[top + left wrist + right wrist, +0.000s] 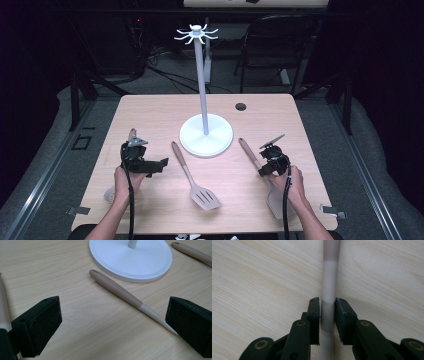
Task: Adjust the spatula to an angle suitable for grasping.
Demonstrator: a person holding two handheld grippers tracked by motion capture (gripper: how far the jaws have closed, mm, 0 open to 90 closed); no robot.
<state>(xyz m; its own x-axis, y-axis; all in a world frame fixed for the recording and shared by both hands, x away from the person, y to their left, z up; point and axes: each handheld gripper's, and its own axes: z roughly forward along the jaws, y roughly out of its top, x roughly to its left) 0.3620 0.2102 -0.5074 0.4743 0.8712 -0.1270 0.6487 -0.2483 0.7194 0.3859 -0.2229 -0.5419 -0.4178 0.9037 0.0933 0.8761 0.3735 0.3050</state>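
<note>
A slotted spatula (192, 177) with a tan handle (117, 290) and pale grey head lies in the middle of the table, in front of a white hook stand (205, 135). My left gripper (156, 162) stands open, low over the table; its jaws (112, 312) straddle the spatula's handle widely without touching it. A second utensil (247, 150) with a tan handle and grey head lies at the right. My right gripper (266, 169) is shut on its pale grey shaft (328, 297), pads pressed on both sides, and the shaft lies on the table.
The stand's round base (132, 262) sits just beyond the spatula's handle tip, and its pole carries hooks (196, 34) high above. A pale round thing (111, 195) lies under the left forearm. A cable hole (241, 106) is at the table's back; a chair (280, 45) stands behind.
</note>
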